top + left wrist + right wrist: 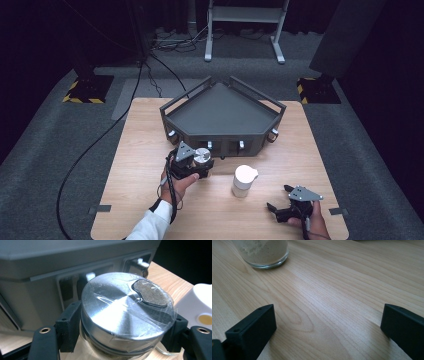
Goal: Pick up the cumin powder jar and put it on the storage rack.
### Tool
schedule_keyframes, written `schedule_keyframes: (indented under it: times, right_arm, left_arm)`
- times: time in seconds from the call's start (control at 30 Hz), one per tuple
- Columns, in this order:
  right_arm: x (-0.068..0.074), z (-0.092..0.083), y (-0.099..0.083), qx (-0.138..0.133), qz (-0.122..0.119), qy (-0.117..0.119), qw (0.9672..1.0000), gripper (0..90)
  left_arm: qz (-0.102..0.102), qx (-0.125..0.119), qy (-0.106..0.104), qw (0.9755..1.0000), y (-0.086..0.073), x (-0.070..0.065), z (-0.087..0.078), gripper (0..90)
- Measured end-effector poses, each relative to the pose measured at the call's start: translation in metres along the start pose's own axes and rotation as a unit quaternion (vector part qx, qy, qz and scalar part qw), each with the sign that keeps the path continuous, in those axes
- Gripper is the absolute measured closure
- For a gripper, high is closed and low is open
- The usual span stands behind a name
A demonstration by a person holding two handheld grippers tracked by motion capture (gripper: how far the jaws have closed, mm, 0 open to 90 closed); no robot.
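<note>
Metal-lidded glass jar (126,315), taped over, upright before the shelf.

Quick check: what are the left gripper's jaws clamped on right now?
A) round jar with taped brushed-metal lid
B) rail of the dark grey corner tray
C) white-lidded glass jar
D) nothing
A: in the left gripper view the black pads press both sides of the round jar with the taped brushed-metal lid; the left gripper holds it beside the dark grey corner tray.
</note>
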State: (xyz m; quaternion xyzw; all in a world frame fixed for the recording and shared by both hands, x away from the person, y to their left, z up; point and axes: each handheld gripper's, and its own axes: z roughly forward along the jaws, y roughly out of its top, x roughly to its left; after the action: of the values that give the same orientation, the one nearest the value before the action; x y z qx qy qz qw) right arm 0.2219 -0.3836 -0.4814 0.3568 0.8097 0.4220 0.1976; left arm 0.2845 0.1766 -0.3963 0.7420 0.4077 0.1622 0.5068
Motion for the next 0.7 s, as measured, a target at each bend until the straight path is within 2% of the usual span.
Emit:
schedule_keyframes:
  times: [0.2, 0.5, 0.7]
  right_arm:
    - [0.000, 0.000, 0.000, 0.000, 0.000, 0.000, 1.0000, 0.0]
    - [0.000, 0.000, 0.000, 0.000, 0.000, 0.000, 1.0000, 0.0]
    - [0.000, 0.000, 0.000, 0.000, 0.000, 0.000, 1.0000, 0.0]
  left_arm:
    - [-0.003, 0.007, 0.006, 1.0000, 0.019, -0.001, -0.007, 30.3]
    - [-0.009, 0.002, 0.006, 0.9999, 0.036, -0.002, -0.015, 30.3]
    - [-0.005, 0.005, 0.005, 1.0000, 0.049, 0.001, -0.019, 30.3]
